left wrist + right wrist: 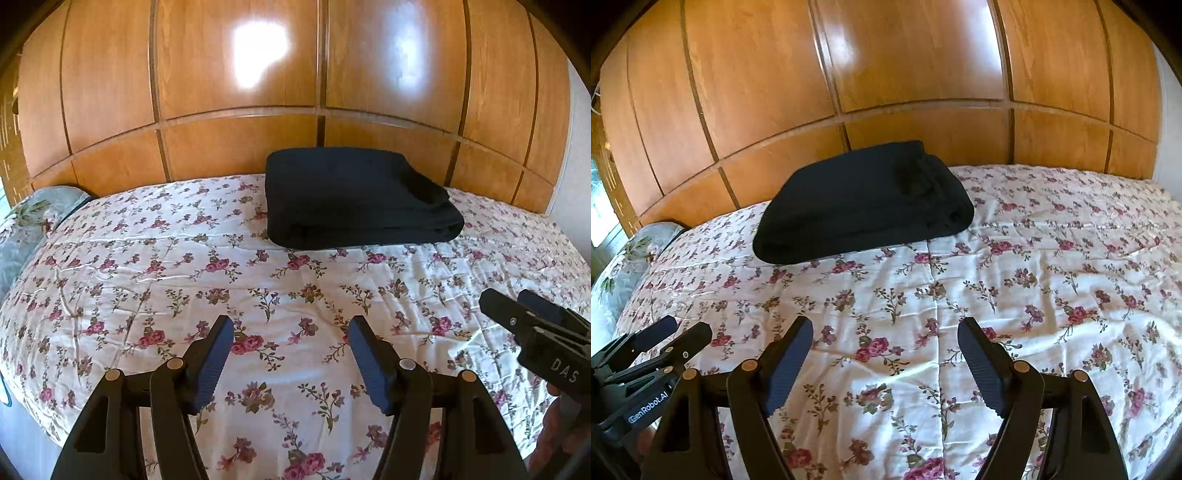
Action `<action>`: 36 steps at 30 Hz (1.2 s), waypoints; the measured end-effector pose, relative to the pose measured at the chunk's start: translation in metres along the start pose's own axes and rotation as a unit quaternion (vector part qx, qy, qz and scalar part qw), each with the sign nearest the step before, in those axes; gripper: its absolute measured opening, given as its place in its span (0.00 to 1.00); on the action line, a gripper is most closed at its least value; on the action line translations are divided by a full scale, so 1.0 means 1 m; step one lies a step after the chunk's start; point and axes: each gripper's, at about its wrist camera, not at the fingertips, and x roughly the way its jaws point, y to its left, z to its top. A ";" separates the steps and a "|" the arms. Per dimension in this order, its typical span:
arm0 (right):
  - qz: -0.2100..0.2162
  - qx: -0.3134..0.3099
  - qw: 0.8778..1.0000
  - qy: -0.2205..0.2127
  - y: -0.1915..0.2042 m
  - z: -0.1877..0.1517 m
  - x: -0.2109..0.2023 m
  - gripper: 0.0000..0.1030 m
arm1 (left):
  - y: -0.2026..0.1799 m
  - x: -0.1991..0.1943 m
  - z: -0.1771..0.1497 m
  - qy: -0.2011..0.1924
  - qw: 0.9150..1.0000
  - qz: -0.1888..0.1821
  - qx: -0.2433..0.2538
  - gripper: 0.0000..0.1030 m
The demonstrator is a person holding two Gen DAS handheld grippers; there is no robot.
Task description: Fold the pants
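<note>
Dark pants (354,199) (864,203) lie folded into a thick rectangular stack on the far side of the bed, close to the wooden wall. My left gripper (291,328) hovers over the near part of the bed, well short of the pants, open with nothing between its blue pads. My right gripper (886,328) is beside it, also open and empty. In the left wrist view the right gripper (511,299) shows at the right edge. In the right wrist view the left gripper (687,328) shows at the lower left.
A white bedspread with pink flowers (258,288) (1034,277) covers the bed. Glossy wooden panels (236,74) (908,55) rise behind it. A grey-green floral pillow (33,218) (631,251) lies at the far left. A bright window (600,206) is at the left edge.
</note>
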 end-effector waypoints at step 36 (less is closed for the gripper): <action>0.008 -0.013 1.000 -0.008 0.013 0.000 -0.013 0.79 | 0.007 -0.023 -0.003 0.000 1.000 0.020 -0.022 0.64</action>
